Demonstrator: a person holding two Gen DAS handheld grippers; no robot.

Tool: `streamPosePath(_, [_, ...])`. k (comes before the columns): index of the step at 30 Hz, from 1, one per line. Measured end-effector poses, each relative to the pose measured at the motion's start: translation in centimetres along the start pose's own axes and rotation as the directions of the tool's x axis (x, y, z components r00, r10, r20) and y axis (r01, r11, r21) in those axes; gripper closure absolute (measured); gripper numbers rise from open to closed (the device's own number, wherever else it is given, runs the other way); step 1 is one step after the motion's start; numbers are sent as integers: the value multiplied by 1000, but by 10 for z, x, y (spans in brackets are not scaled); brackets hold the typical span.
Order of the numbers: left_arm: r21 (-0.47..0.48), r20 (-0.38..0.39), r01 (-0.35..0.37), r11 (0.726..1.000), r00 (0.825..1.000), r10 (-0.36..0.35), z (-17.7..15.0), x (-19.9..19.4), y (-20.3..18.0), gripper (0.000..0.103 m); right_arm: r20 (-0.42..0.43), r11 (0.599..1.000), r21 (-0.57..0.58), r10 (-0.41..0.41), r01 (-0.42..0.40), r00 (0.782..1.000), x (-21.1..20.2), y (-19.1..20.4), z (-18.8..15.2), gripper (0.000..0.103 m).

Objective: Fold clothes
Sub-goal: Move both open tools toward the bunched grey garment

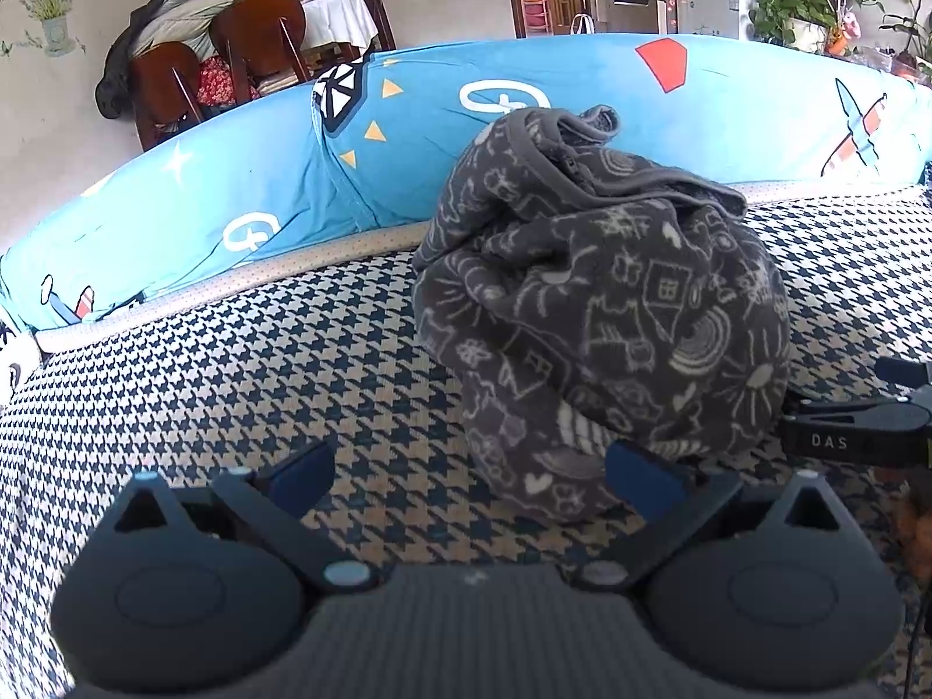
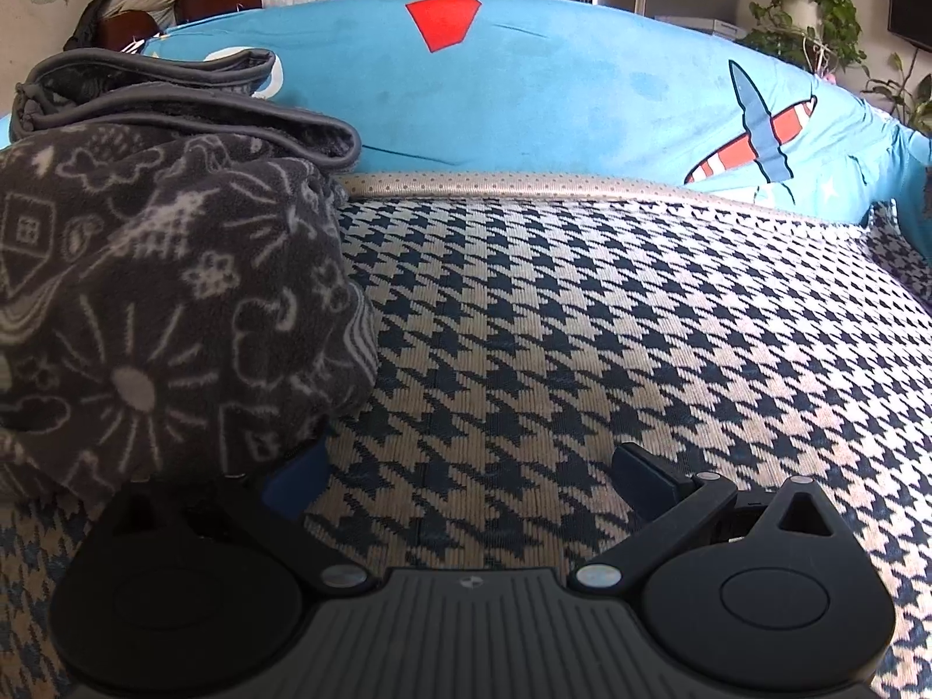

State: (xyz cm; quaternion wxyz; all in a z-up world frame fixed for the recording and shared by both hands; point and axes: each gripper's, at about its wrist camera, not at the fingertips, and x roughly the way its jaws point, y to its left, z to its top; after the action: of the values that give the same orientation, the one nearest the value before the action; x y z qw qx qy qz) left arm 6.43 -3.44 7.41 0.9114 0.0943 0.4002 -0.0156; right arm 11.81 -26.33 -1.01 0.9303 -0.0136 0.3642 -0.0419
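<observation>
Left gripper (image 1: 466, 475) is sitting low over the houndstooth cover (image 1: 204, 361), jaws spread wide, nothing between them. Its right blue pad (image 1: 641, 477) is touching or just beside the near bottom edge of the grey fleece garment (image 1: 600, 314); can't tell which. Its left pad is hanging over bare cover.

Right gripper (image 2: 472, 475) is also released and empty, jaws wide, level with the cover and pointing toward the back cushion. The garment (image 2: 157, 303) is bulging in on its left side, overhanging its left pad (image 2: 297, 475). In the left wrist view the right gripper's black body (image 1: 856, 425) is poking in at the garment's right flank, so the two tools are flanking the pile.

Garment is sitting bunched in a tall rounded heap on the cover, leaning against the blue printed cushion (image 1: 408, 134). Trimmed edges (image 2: 244, 116) are lying folded across the top.

Handling, my read: soft thick fleece, light, no stiffness, not slippery, nothing fragile. It'll sag and drag rather than hold shape. Best hold is the bound edge on top: firmer, easy to trace to a corner. Pinching the bulk will likely catch several layers.

Both tools are approaching flat; they'd need to lift to reach that edge.
</observation>
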Motion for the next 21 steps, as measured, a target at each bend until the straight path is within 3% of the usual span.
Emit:
streamPosePath(11, [-4,5,-18,1000,1000,18,-1,1,-2,0,-147,1000,11,19,-18,989,-32,10,-7,0])
streamPosePath(21, [-17,-12,-16,1000,1000,15,-3,3,0,0,-70,993,92,76,-70,995,-94,20,-12,0])
